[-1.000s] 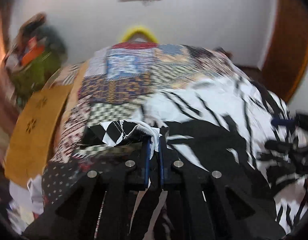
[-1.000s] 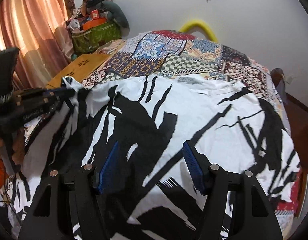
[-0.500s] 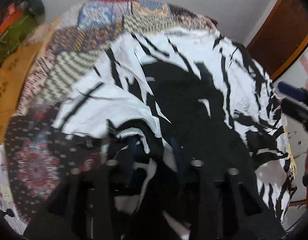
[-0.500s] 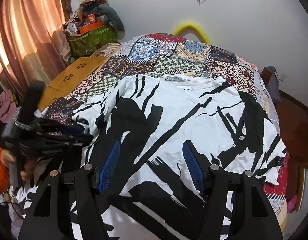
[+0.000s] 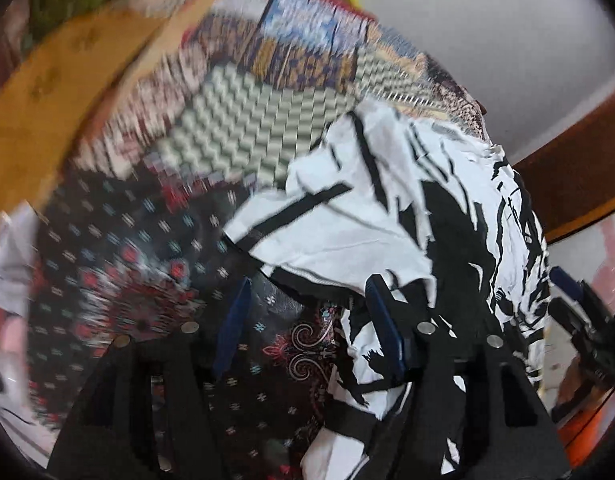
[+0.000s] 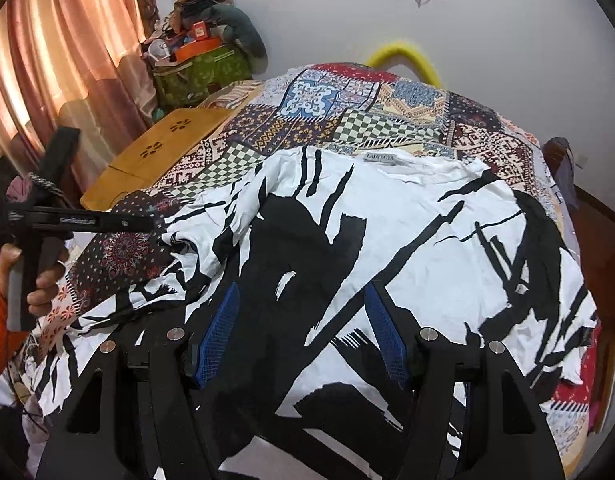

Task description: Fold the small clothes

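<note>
Left wrist view shows our left gripper (image 5: 303,320) with its jaws opening; only patterned bedspread (image 5: 235,128) lies between them, while the sleeve of the black-and-white shirt (image 5: 347,224) sits just ahead and its body cloth runs under the right-hand finger without being pinched. The picture is blurred, so we cannot say whether that finger touches the cloth.

From the right wrist, our right gripper (image 6: 303,332) hovers with jaws spread over the middle of the shirt (image 6: 387,240), holding nothing. The shirt lies spread on the bed, collar on the far side from this gripper, one sleeve bunched off to its left near the left gripper (image 6: 147,224).

We judge the shirt light, limp and prone to wrinkle and slide over the bedspread; it will sag wherever unsupported. The best holds look like a sleeve edge, shoulder seam or hem, pinching one layer.
</note>
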Tool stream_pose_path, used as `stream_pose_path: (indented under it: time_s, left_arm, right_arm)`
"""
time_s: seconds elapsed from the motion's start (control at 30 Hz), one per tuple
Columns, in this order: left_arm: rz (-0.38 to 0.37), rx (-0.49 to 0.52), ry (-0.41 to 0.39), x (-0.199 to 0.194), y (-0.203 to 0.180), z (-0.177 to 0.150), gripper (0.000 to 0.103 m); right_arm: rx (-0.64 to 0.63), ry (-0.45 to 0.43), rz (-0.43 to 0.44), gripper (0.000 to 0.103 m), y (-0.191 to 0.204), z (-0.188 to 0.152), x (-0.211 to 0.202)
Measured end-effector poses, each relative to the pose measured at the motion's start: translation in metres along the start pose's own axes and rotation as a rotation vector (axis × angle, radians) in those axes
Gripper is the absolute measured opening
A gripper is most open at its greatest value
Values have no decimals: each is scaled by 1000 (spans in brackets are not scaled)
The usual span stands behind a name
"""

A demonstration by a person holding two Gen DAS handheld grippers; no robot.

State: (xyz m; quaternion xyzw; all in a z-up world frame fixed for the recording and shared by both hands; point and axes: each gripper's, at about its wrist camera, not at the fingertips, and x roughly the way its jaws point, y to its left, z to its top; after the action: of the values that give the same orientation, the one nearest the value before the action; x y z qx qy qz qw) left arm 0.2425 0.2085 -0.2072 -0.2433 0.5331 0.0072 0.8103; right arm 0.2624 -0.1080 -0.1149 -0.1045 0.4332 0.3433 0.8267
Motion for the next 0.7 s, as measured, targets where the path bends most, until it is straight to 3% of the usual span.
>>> stream_pose_path:
  time_s: [0.13,0.2,0.23,0.33,0.43,0.53,0.7]
  left_arm:
    - [-109,-86,72,29,12,6,59]
    - [-148,-117,66,35,13,9,57]
    - [-160,-121,59,36,12,12,49]
    - [-141,-110,71,43,11,21,5]
    - [-94,-69,40,45,6,30,3]
    - [19,11,-54,28,-12,41,2]
    - [66,121,-196,-17,-67,62,2]
  right_arm:
    - [11,17,-3,62,-5,-1,9]
    - [18,27,-3,62,-9,-1,15]
    - [21,29,-4,62,-10,-2,16]
    - [29,37,-8,62,-15,-3,21]
    - [35,38,-4,62,-18,-5,23]
    - [43,31,1,62,-21,-6,22]
    - [49,7,-8,62,-28,-6,13]
